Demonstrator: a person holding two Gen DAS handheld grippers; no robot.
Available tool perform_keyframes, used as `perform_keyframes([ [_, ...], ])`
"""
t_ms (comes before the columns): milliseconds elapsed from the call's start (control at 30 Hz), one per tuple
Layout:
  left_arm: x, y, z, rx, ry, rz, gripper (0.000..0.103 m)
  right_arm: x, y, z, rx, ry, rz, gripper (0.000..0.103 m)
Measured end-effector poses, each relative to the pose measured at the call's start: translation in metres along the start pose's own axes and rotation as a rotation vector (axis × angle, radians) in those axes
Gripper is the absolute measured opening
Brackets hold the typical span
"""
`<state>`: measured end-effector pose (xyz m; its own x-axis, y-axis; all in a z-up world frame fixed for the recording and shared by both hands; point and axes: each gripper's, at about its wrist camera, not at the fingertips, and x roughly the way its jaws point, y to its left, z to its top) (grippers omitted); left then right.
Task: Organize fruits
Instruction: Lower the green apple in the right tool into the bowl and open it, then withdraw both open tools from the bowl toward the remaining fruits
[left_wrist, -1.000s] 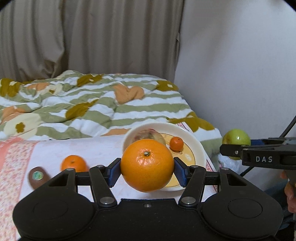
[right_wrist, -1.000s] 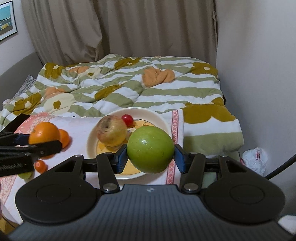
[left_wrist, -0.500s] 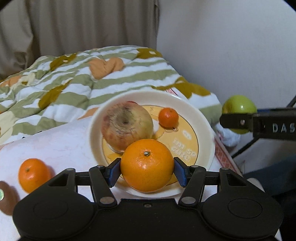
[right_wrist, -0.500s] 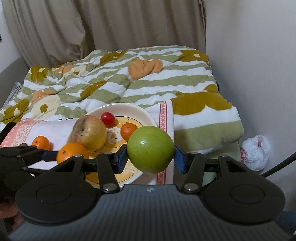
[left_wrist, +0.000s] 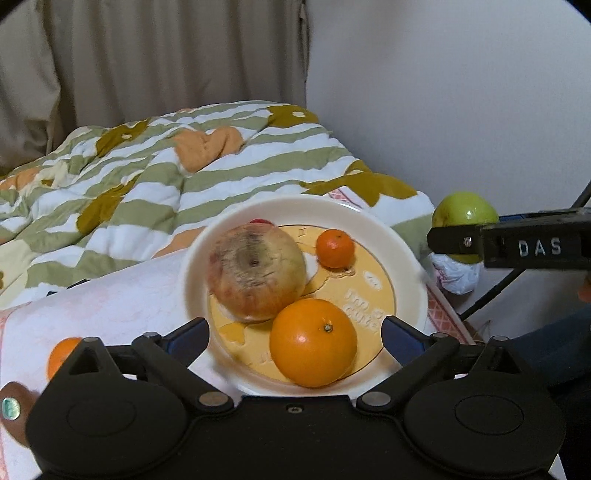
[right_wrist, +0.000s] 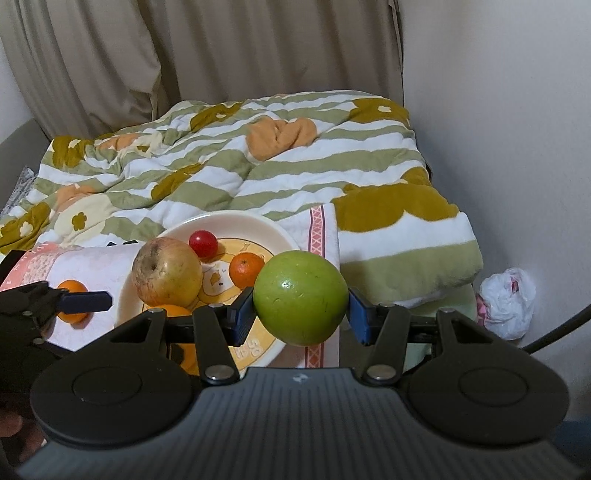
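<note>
- Your left view looks straight down into the cream plate (left_wrist: 410, 254), a shallow round dish with a yellow printed centre; your right view takes it from the side, its near edge hidden behind the gripper.
- Only the right view gives you the whole striped quilt (right_wrist: 229, 162), soft and rumpled, green and white with ochre flowers, plus the crumpled white plastic bag (right_wrist: 508, 297) by the wall.
- Left gripper (left_wrist: 295, 330): jaws have just been opening and now stand wide apart, nothing pressed. A second ago they clamped the big orange (left_wrist: 313, 342); now it sits on the plate between the blue pads, touching neither, close beside the blotchy russet apple (left_wrist: 255, 271).
- Right gripper (right_wrist: 300, 303): clamped on the glossy green apple (right_wrist: 300, 303), held just over the plate's right rim, the same grip as a second ago.
- The small mandarin (left_wrist: 335, 248) sits at the plate's back; the right view alone shows the whole smooth red cherry tomato (right_wrist: 203, 243) behind the russet apple.
- One more mandarin (right_wrist: 72, 301) lies off the plate on the pale pink-patterned cloth (left_wrist: 122, 295), left side.
</note>
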<state>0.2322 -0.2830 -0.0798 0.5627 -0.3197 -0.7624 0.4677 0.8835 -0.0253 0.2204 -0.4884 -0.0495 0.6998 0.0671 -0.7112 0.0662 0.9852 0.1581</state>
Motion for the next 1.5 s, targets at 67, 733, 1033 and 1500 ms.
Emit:
perform_keyframes([
  [67,-0.004,0.005,-0.001,-0.014,0.006,0.014,0.101,0.002,0.002,0.003,-0.006,0.002,0.006,0.068],
  [733,-0.036,0.049,-0.024,-0.192,0.012,0.127,0.101,0.063,0.036,-0.003,-0.005,0.104,0.132,0.068],
  [1033,-0.043,0.046,-0.03,-0.18,-0.009,0.152,0.101,0.062,0.036,-0.004,-0.01,0.072,0.149,0.086],
  [1500,-0.075,0.029,-0.033,-0.181,-0.074,0.188,0.101,0.008,0.026,-0.004,-0.01,-0.022,0.127,0.103],
])
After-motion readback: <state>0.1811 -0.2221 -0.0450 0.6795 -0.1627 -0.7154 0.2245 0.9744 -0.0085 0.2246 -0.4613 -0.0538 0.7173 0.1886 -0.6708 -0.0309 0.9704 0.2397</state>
